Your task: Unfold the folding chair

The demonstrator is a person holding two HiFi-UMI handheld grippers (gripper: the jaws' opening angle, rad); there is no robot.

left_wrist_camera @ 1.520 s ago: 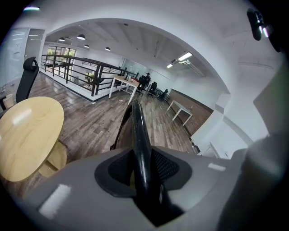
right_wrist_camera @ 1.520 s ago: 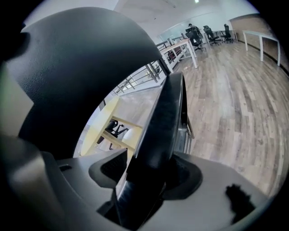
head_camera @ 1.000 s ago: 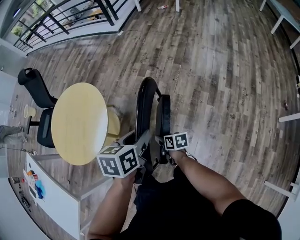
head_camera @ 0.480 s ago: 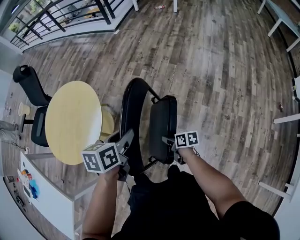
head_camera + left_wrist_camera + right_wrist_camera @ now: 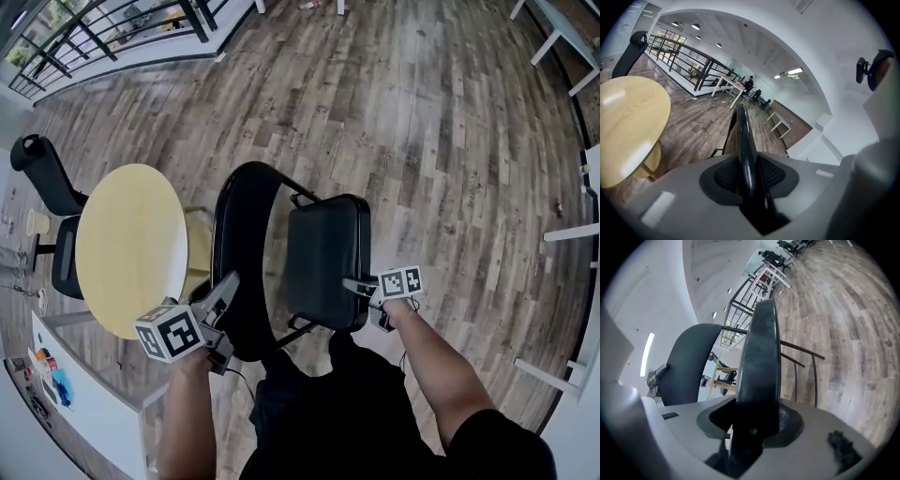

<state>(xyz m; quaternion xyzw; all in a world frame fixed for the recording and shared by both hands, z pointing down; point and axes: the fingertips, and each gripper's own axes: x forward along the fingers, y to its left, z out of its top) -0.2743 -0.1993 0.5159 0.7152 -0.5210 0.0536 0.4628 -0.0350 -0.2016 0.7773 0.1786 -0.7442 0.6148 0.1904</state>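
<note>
- Nearest us, the left hand-held gripper (image 5: 747, 177) is clamped on the chair's black frame tube (image 5: 744, 136). Only its own view shows the pads pressing that tube from both sides.
- The right hand-held gripper (image 5: 754, 423) is clamped on the edge of the seat (image 5: 760, 348). Only its own view shows the backrest (image 5: 689, 362) looming at the left and the thin leg bars (image 5: 802, 349) against the floor.
- Only the head view gives us the whole chair (image 5: 323, 262). It stands part-open on the wood floor (image 5: 450, 141) just in front of us, with a gap between backrest and seat.
- A round table (image 5: 127, 244) stands just left of the chair, and an office chair (image 5: 47, 178) stands beyond the table.
- From above, the chair's feet are hidden under the seat, and we cannot see the pads' contact.
- The seat lies outside the left gripper view.
</note>
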